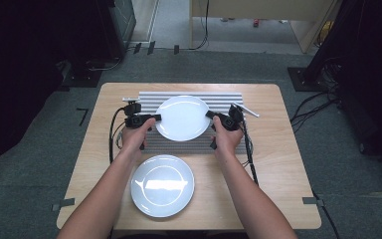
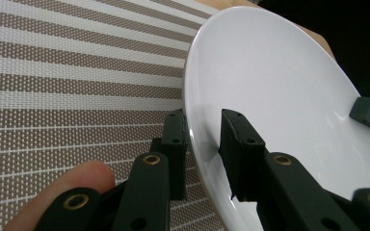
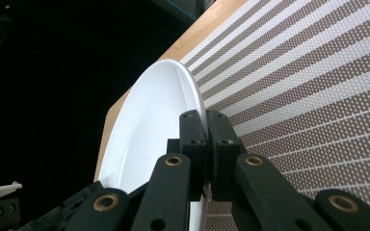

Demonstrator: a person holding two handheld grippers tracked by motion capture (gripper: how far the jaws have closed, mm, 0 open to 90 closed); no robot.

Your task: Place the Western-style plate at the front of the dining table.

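Wooden desk (image 1: 273, 149), striped mat (image 1: 189, 144) across its far half. Over the mat, white plate (image 1: 181, 118) gripped at opposite rims, presumably for level carrying. Left tool (image 1: 151, 118) clamped at nine o'clock, right tool (image 1: 213, 117) at three. Second plate (image 1: 162, 185) flat at six o'clock, near edge.

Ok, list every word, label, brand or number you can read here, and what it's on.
None can be read: the held plate, the near plate, the striped mat, the table and both grippers carry no legible lettering in these pictures.
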